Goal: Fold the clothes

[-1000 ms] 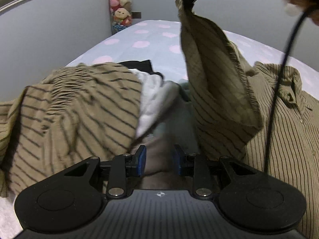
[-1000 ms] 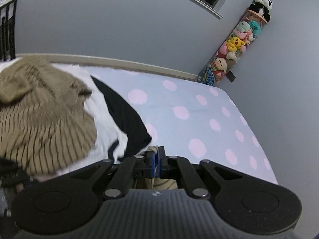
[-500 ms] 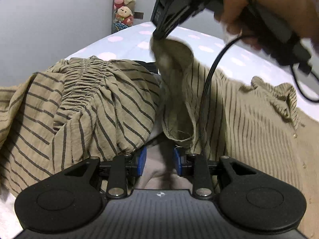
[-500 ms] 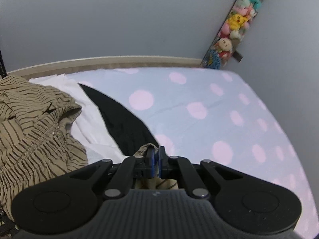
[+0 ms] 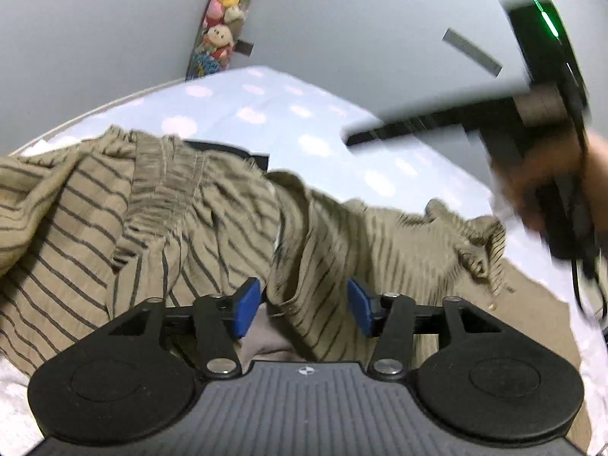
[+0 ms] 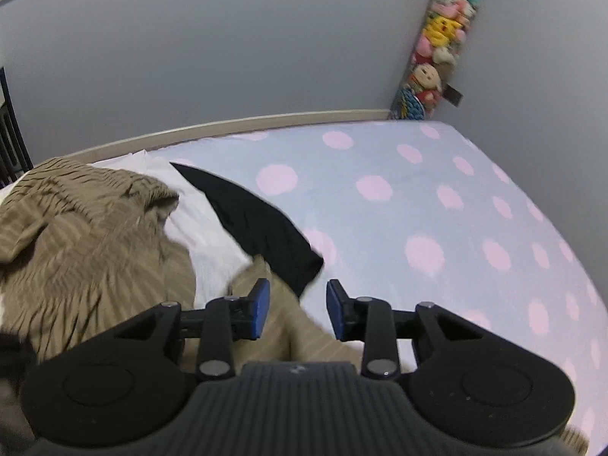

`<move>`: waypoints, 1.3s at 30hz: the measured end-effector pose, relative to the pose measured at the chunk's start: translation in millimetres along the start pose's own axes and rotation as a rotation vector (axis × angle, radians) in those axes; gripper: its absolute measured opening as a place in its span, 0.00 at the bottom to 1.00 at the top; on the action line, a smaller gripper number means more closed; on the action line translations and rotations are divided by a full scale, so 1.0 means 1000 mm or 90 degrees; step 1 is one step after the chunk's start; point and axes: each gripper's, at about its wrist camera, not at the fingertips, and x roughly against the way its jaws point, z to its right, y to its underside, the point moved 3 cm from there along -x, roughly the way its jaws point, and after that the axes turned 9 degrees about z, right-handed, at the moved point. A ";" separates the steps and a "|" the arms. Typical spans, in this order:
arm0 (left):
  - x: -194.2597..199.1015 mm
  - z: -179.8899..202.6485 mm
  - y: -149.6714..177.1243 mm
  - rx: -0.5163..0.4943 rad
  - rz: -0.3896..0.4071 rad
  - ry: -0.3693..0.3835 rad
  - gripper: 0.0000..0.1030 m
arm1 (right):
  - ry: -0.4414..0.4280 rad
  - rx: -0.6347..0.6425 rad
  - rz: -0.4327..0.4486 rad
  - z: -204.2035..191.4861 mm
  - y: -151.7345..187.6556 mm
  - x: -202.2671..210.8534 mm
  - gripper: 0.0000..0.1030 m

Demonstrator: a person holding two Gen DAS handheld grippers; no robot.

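Both grippers, left and right, are just opening, empty, releasing the striped shirt sleeve folded toward nine o'clock.

right gripper jaws opened — striped sleeve dropped | left gripper jaws widened

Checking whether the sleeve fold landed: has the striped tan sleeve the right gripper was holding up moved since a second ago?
Yes. The striped tan sleeve has dropped from in front of the grey wall onto the shirt; the right gripper has just been opening, empty.
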 end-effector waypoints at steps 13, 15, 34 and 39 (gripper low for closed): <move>-0.047 0.008 0.020 0.013 0.025 -0.068 0.12 | 0.062 -0.189 -0.036 0.015 0.211 0.151 0.36; -0.050 0.009 0.022 0.018 0.038 -0.080 0.01 | 0.076 -0.221 -0.058 0.012 0.243 0.167 0.36; -0.051 0.010 0.030 -0.002 0.044 -0.180 0.28 | 0.170 -0.343 -0.080 0.030 0.345 0.252 0.43; -0.061 0.018 0.041 -0.038 0.045 -0.198 0.28 | 0.165 -0.367 -0.073 0.032 0.359 0.253 0.43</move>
